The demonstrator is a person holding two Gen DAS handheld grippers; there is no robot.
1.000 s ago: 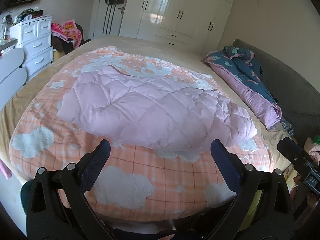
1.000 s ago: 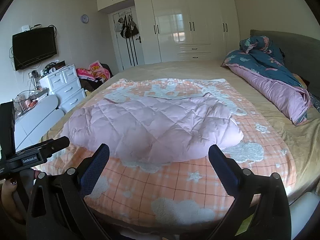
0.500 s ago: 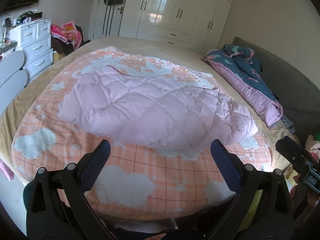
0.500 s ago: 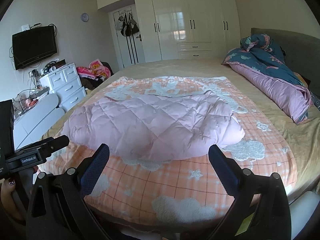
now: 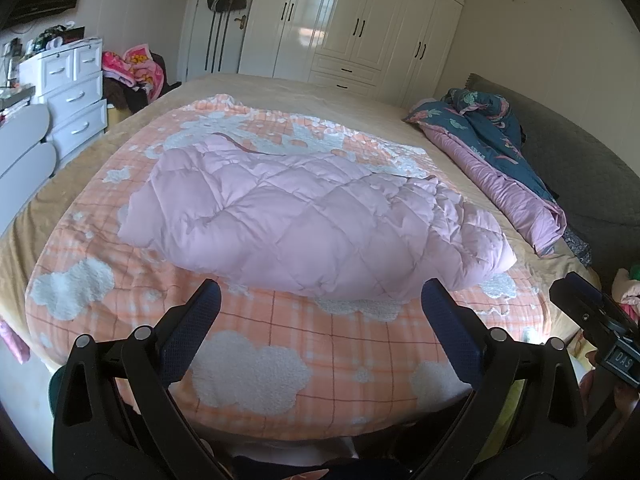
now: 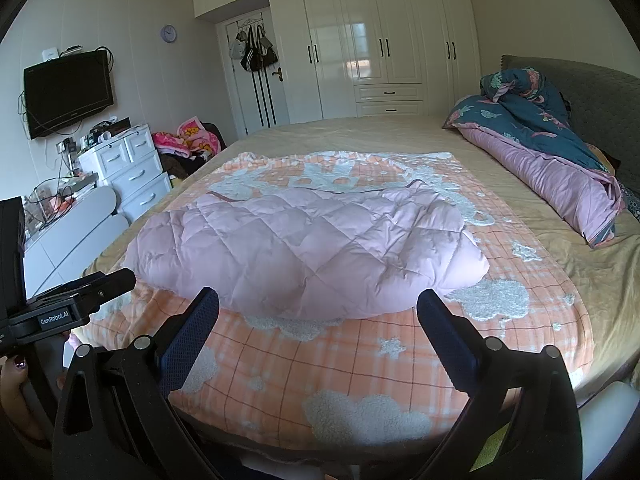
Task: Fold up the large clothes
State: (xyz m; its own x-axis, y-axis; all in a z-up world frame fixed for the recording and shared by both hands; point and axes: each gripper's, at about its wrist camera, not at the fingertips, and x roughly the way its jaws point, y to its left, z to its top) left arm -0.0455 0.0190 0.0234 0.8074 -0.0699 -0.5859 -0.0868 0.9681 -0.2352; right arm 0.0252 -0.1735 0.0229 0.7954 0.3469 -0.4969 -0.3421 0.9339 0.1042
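Already pink quilted coat (image 5: 312, 224) lay bulky in middle of orange cloud blanket (image 5: 280, 344) on bed (image 6: 592, 272), seemingly folded once. Left gripper (image 5: 320, 320) and right gripper (image 6: 318, 316) hung before near edge, both spread wide, empty. Next move probably: reach forward, pinch coat edge, fold further.

Little has changed over the last second. In the left wrist view the pink quilted garment (image 5: 312, 220) now sits slightly higher and further off than it did, so more of the orange checked blanket (image 5: 300, 332) shows between it and the left gripper (image 5: 320, 300). In the right wrist view the garment (image 6: 304, 248) and bed have slid slightly down and right, and the left gripper (image 6: 72, 304) at the frame's left edge shows a bit higher
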